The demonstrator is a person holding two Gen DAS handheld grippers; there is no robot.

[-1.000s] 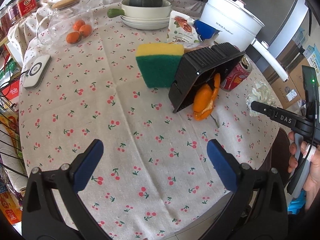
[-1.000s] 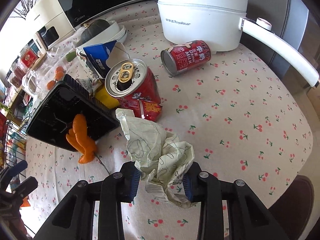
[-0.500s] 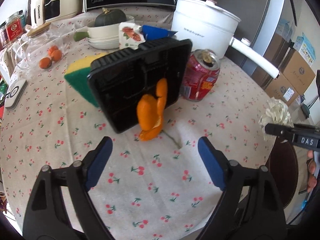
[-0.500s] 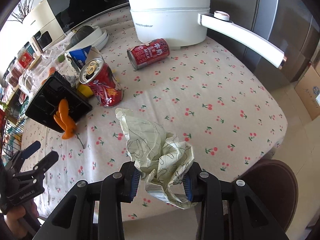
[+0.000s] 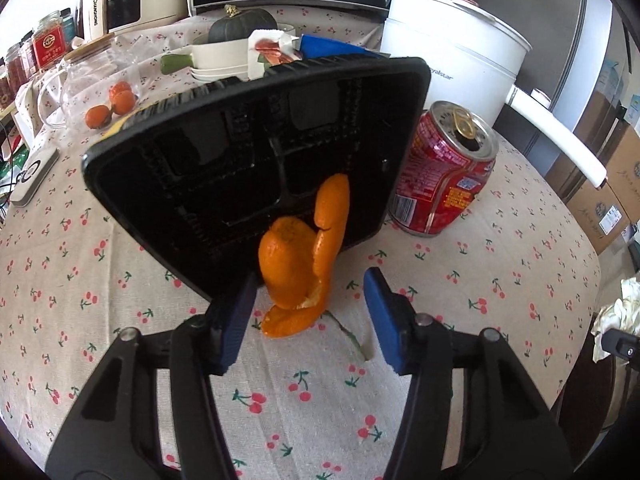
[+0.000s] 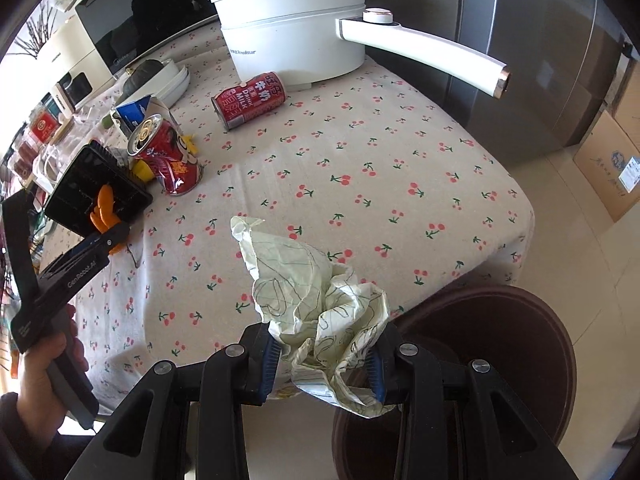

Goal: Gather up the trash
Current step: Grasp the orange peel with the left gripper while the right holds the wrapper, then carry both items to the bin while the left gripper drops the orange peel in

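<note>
Left gripper (image 5: 306,320), pointing down at the desk (image 5: 500,280), its fingers (image 5: 236,316) parted on either side of the orange peel (image 5: 300,268). The fingers have just been closing; the peel stands between them, and neither pad visibly presses on it. The peel leans against the tilted black tray (image 5: 240,152), its lower end on the cherry-print cloth. Just right of the tray stands an upright red can (image 5: 444,172); behind the can, a white pot (image 5: 452,52) with a long handle.

Right gripper (image 6: 324,364), fingers (image 6: 269,360) closed on a crumpled paper (image 6: 316,300), which is held clear of the desk, over its near edge and beside a brown round stool (image 6: 500,360). A second red can (image 6: 248,98) lies on its side in front of the pot. In the right wrist view the left gripper appears at far left, held by a hand (image 6: 36,364), its tips at the peel, in front of the tray.
</note>
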